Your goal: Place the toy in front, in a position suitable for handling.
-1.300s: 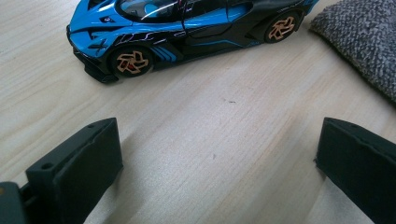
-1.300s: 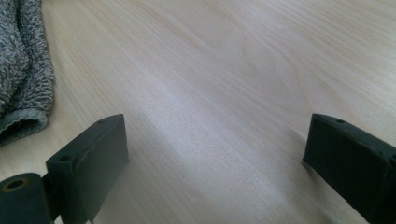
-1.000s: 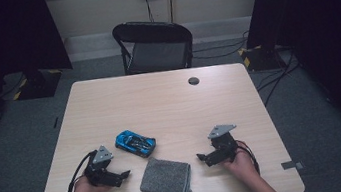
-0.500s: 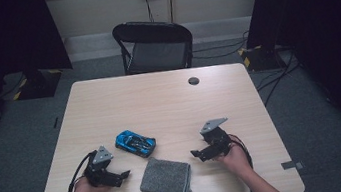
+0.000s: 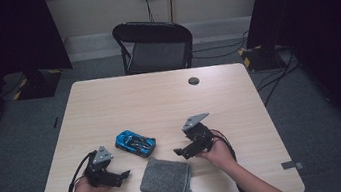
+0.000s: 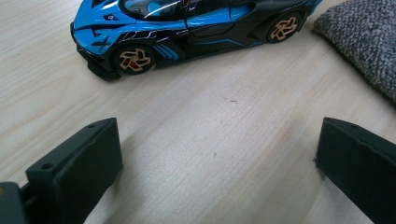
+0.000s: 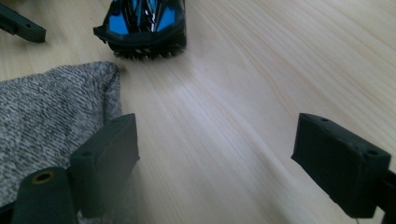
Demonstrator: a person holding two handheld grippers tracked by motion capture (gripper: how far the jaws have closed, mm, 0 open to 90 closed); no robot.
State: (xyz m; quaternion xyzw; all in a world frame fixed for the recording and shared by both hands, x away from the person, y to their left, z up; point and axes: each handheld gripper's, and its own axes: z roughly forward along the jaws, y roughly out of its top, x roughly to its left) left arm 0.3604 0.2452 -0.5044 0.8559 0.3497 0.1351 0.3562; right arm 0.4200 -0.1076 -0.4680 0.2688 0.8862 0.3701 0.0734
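Right tongs (image 5: 180, 151) moved left toward toy car (image 5: 136, 143) (cloth (image 5: 165, 179) just near); both wide open, empty; left tongs (image 5: 124, 175) unmoved on surface (image 5: 159, 102).

What the table carries

A pale wooden table (image 5: 159, 102) fills the middle of the high view. A blue toy car (image 5: 135, 143) stands at lower centre; a folded grey cloth (image 5: 165, 179) lies just below it, a dark round disc (image 5: 193, 80) toward the upper right

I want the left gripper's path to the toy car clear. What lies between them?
Bare wood: in the left gripper view, only table shows between the open left gripper and the blue toy car.
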